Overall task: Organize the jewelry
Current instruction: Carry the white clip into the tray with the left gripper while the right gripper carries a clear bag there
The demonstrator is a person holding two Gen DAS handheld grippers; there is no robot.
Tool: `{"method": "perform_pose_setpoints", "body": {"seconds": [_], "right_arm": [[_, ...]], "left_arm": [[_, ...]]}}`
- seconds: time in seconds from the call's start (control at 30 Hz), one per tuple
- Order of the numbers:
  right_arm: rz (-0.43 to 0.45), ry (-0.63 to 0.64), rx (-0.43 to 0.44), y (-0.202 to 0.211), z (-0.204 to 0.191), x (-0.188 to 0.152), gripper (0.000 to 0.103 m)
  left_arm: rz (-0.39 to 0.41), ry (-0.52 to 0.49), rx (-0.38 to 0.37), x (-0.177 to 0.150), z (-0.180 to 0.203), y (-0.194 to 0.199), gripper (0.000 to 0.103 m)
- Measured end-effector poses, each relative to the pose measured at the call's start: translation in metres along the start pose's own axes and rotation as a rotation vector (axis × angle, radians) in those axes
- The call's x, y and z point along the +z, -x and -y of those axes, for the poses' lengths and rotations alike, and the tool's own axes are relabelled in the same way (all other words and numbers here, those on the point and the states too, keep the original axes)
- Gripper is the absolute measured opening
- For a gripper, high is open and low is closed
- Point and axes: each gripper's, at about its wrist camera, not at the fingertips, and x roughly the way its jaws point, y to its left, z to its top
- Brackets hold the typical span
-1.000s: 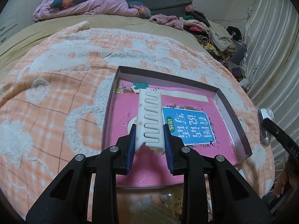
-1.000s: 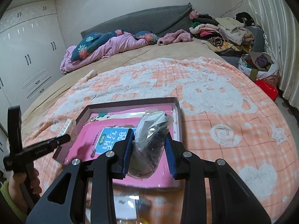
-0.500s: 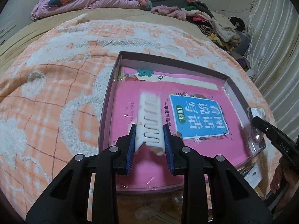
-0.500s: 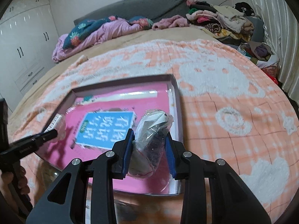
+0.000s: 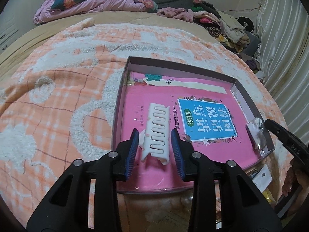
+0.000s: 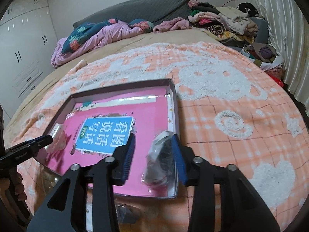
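Bedspread holds a shallow tray point(image 5: 251, 104). Left view: left gripper point(image 5: 155, 151) opening, white hair clip point(image 5: 157, 133) released between its jaws. Right view: right gripper point(image 6: 154, 158) opening, bagged item point(image 6: 160, 160) against one pad. Next: withdraw, fetch more

Bed point(image 6: 135, 44) under orange-white checked blanket point(image 5: 58, 100); on it shallow box tray point(image 5: 249, 100), rumpled pink quilt point(image 6: 100, 36), heaped clothes point(image 6: 222, 23).

Dim, cool indoor light falls evenly over both views. Fisheye bending warps the edges, corners going black. Glare streaks the box point(image 6: 174, 104) toward twelve o'clock.
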Motion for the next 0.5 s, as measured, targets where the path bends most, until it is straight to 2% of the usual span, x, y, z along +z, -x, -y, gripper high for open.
{"method": "perform_pose_setpoints", "body": {"seconds": [0.2, 0.27, 0.33, 0.37, 0.43, 0.5], "right_arm": [[0.063, -0.006, 0.006, 0.029, 0.002, 0.006, 0.064], [0.091, -0.007, 0.009, 0.041, 0.002, 0.007, 0.072], [0.109, -0.005, 0.016, 0.050, 0.001, 0.009, 0.077], [0.119, -0.005, 0.018, 0.055, 0.000, 0.009, 0.079], [0.135, -0.005, 0.027, 0.064, -0.001, 0.010, 0.082], [0.144, -0.004, 0.031, 0.070, -0.002, 0.010, 0.083]], "left_arm": [[0.020, -0.015, 0.007, 0.003, 0.002, 0.013, 0.043], [0.028, -0.018, 0.001, 0.004, 0.003, 0.018, 0.050], [0.040, -0.022, 0.002, 0.006, 0.004, 0.024, 0.062], [0.048, -0.027, 0.007, 0.006, 0.006, 0.027, 0.063], [0.058, -0.033, 0.013, 0.007, 0.008, 0.032, 0.074], [0.078, -0.042, 0.027, 0.008, 0.010, 0.040, 0.081]]}}
